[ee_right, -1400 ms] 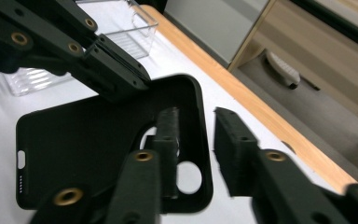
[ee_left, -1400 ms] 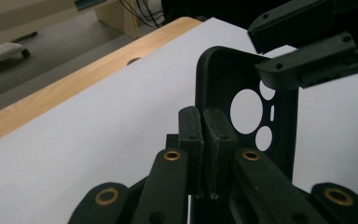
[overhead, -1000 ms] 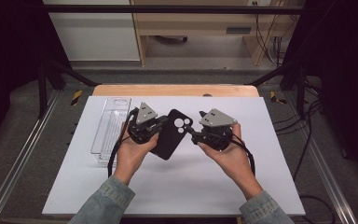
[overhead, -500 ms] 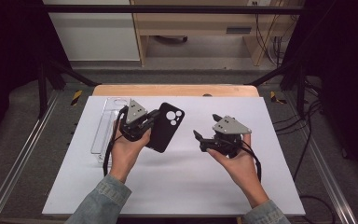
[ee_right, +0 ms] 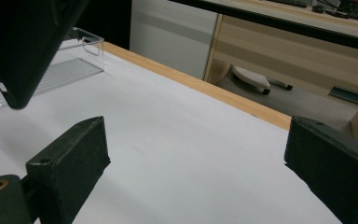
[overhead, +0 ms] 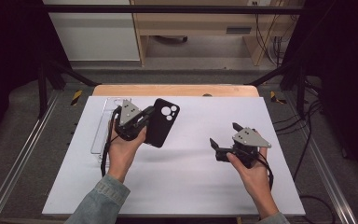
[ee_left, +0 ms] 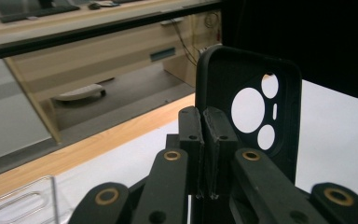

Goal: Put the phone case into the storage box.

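A black phone case (overhead: 164, 122) with round camera cut-outs hangs above the white table, tilted. My left gripper (overhead: 148, 120) is shut on its left edge. In the left gripper view the two pads (ee_left: 216, 135) pinch the case's (ee_left: 223, 79) rim, its inside facing me. My right gripper (overhead: 223, 134) is apart from the case, low at the right of the table. Its jaws have just been opening and now stand wide with nothing between them. In the right gripper view (ee_right: 196, 158) there is bare table between the jaws, and the case (ee_right: 28, 46) hangs at the upper left.
A clear plastic tray (overhead: 100, 135) lies at the table's left, under and behind my left hand, also seen as the tray (ee_right: 74, 65) in the right gripper view. The white table top (overhead: 191, 182) ends in a wooden far edge (overhead: 177, 89). Metal rails run along both sides.
The right gripper let go of the case, opened its jaws and moved right and down, away from it. The left gripper keeps the case and has shifted a little left.
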